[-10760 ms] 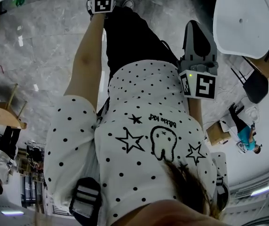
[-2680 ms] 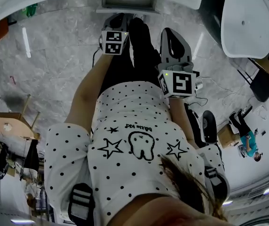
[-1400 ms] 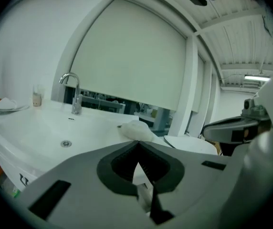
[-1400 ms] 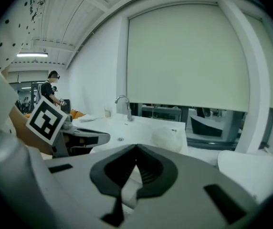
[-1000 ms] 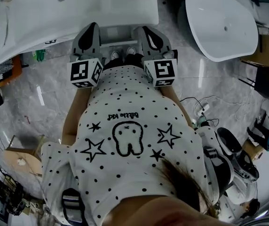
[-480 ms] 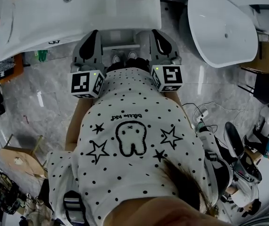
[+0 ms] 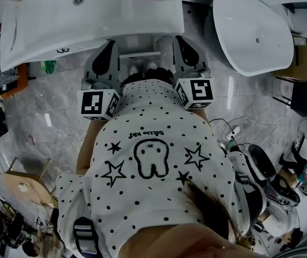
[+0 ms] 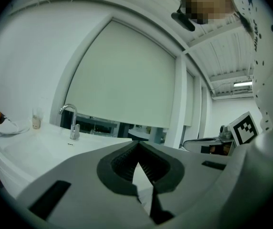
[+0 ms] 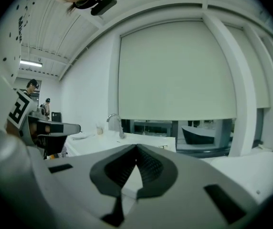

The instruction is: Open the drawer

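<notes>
- The left gripper (image 7: 106,50) and the right gripper (image 7: 184,47) are held side by side in front of the person, a gap between them, both noses at the front edge of a white worktop (image 7: 62,20)
- Left gripper's own view: its jaws (image 8: 137,144) stand tip to tip, closed, with nothing between the ribbed pads
- Right gripper's own view: its jaws (image 9: 136,148) look the same, tips together and holding nothing
- The drawer (image 7: 137,50) shows as a pale front tucked under the worktop's overhang, between the two grippers; from above it cannot be told whether either gripper touches it, or whether it is pulled out at all
- A curved tap (image 8: 71,120) stands on the worktop, left of the jaws in the left gripper view
- A large pale blind (image 9: 174,70) covers the window behind the worktop
- A white bathtub (image 7: 253,26) stands right of the worktop on the grey marbled floor (image 7: 51,106)
- The person's white shirt (image 7: 153,160), dotted black, fills the lower head view
</notes>
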